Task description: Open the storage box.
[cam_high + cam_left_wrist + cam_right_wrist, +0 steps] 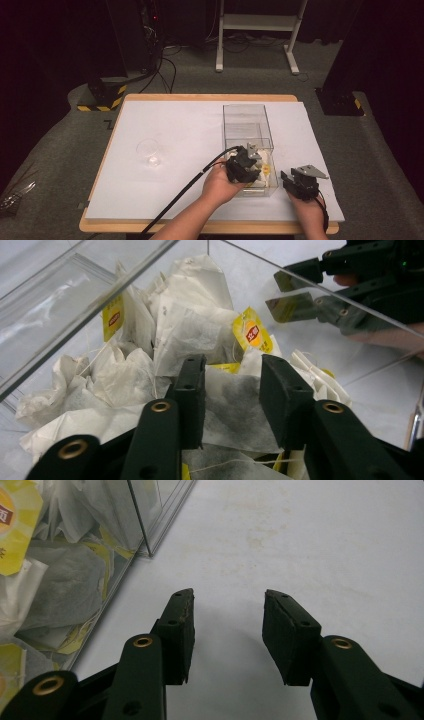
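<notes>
Forearms enter the high view from the bottom edge. The left claw (248,167) reaches into the near end of a clear box (247,125) on the white surface (180,125); its tips are hidden behind the claw body, so its opening is unreadable here. The right claw (292,184) rests just right of the box, touching nothing. A small clear cup (150,152) stands well apart to the left, faint against the surface.

Left gripper view: the left claw (232,390) stands part open above a heap of tea bags (190,325) inside the box. One grey tea bag (232,410) lies between the jaws; whether the pads press it cannot be told. The near box wall (75,295) blurs the left bags. The right claw (300,285) shows beyond the far wall.

Right gripper view: the right claw (227,630) is part open and empty over bare surface (300,540). The box corner (145,535) and bags are cut off at left.
</notes>
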Demonstrator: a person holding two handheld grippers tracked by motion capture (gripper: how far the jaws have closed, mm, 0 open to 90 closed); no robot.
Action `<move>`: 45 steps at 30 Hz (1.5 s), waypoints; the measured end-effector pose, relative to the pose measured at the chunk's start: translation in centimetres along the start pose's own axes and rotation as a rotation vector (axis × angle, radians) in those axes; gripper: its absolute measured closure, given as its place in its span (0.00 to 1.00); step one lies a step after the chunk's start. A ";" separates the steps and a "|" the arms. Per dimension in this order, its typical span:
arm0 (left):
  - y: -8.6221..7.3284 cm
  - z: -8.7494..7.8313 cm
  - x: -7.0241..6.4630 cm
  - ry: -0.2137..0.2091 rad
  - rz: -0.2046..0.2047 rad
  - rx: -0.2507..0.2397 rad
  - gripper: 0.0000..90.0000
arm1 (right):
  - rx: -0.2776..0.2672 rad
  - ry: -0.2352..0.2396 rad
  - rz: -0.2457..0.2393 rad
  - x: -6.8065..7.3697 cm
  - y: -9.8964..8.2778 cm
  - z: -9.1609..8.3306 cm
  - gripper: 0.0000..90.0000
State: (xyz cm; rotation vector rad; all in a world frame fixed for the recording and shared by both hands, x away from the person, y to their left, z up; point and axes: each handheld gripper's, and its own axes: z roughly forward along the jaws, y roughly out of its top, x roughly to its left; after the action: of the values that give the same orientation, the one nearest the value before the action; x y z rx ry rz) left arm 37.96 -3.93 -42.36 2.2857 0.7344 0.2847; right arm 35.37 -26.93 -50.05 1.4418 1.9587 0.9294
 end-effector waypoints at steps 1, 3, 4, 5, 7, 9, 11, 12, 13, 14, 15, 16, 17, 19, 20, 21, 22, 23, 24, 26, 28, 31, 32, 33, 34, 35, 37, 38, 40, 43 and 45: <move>0.0 0.1 -0.1 0.006 0.008 0.007 0.71 | 0.000 0.000 0.002 0.0 0.0 0.0 0.62; 0.0 0.2 -0.1 0.007 0.016 0.014 0.74 | 0.000 0.000 0.000 0.0 0.0 0.0 0.62; -0.1 0.2 -0.3 0.013 0.026 0.020 0.76 | 0.001 -0.001 0.002 0.0 0.0 0.0 0.62; -0.1 0.3 -0.3 0.018 0.034 0.023 0.79 | 0.002 -0.001 0.004 0.1 0.0 0.0 0.62; -0.1 0.4 -0.5 0.023 0.047 0.032 0.84 | 0.002 -0.001 0.003 0.1 0.0 0.0 0.62; -0.2 0.5 -0.6 0.029 0.067 0.041 0.91 | 0.002 -0.001 0.003 0.1 0.0 0.0 0.62; -0.3 0.5 -0.8 0.034 0.081 0.047 0.95 | 0.001 -0.002 0.001 0.0 0.0 0.0 0.62; -0.3 0.5 -0.8 0.034 0.081 0.047 0.96 | 0.001 -0.002 0.001 0.0 0.0 0.0 0.62; -0.3 0.5 -0.8 0.036 0.083 0.047 0.96 | 0.001 -0.002 0.001 0.0 0.0 0.0 0.62; -0.3 0.5 -0.8 0.035 0.082 0.041 0.98 | 0.001 -0.002 0.001 0.0 0.0 0.0 0.62; -0.3 0.5 -0.8 0.035 0.082 0.041 0.98 | 0.001 -0.003 0.003 0.0 0.0 0.0 0.62; -0.4 0.4 -0.7 0.033 0.081 0.032 0.98 | 0.000 -0.003 0.003 0.0 0.0 0.0 0.62; -0.4 0.3 -0.7 0.032 0.079 0.023 0.98 | -0.001 -0.002 0.004 0.0 0.0 0.0 0.62; -0.5 0.3 -0.7 0.037 0.077 0.012 0.98 | -0.002 -0.002 0.002 0.0 0.0 0.0 0.62; -0.5 0.2 -0.8 0.035 0.067 0.000 0.98 | -0.002 -0.002 0.002 0.0 0.0 0.0 0.62; -0.6 -0.1 -0.6 0.029 0.059 -0.020 0.98 | -0.001 -0.002 0.002 0.0 0.0 0.0 0.62; -0.6 -0.3 -0.6 0.027 0.050 -0.032 0.99 | -0.002 -0.002 0.002 0.0 0.0 0.0 0.62; -0.6 -0.4 -0.5 0.023 0.045 -0.043 0.99 | -0.004 -0.002 0.000 0.0 0.0 0.0 0.62; -0.6 -0.4 -0.5 0.023 0.045 -0.043 0.99 | -0.004 -0.002 0.000 0.0 0.0 0.0 0.62; -0.7 -0.8 -0.3 0.020 0.035 -0.066 0.99 | -0.004 -0.003 0.000 0.0 0.0 0.0 0.62; -0.8 -1.1 -0.2 0.016 0.022 -0.093 0.98 | -0.004 -0.003 -0.001 0.0 0.0 0.0 0.62; -1.1 -1.9 0.2 0.009 0.004 -0.144 0.98 | -0.003 -0.004 0.002 0.0 0.0 0.0 0.62; -1.2 -2.0 0.4 0.008 0.002 -0.154 0.98 | -0.002 -0.005 0.004 0.0 0.0 0.0 0.62; -1.3 -2.2 0.4 0.010 -0.002 -0.166 0.98 | -0.002 -0.005 0.003 0.1 0.0 0.0 0.62; -1.3 -2.2 0.4 0.010 -0.002 -0.166 0.98 | -0.002 -0.005 0.003 0.1 0.0 0.0 0.62; -1.4 -2.4 0.6 0.007 -0.010 -0.182 0.98 | 0.000 -0.007 0.005 0.1 0.0 0.0 0.63; -1.5 -2.5 0.7 0.009 -0.011 -0.189 0.98 | -0.001 -0.007 0.001 0.1 0.0 0.0 0.63; -1.6 -2.6 0.8 0.009 -0.015 -0.196 0.98 | -0.001 -0.007 0.001 0.1 0.0 0.0 0.62; -1.8 -2.9 1.0 0.007 -0.025 -0.214 0.98 | -0.001 -0.008 0.002 0.1 0.0 0.0 0.63; -2.0 -3.1 1.2 0.002 -0.040 -0.233 0.98 | -0.001 -0.009 0.000 0.1 0.0 0.0 0.63; -2.1 -3.2 1.2 0.003 -0.043 -0.239 0.98 | -0.001 -0.010 0.000 0.1 0.0 0.0 0.63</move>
State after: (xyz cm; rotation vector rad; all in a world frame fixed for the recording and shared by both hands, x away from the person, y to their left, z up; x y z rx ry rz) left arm 36.79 -0.16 -41.51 2.0417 0.7104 0.3373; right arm 35.32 -26.85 -50.05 1.4435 1.9510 0.9218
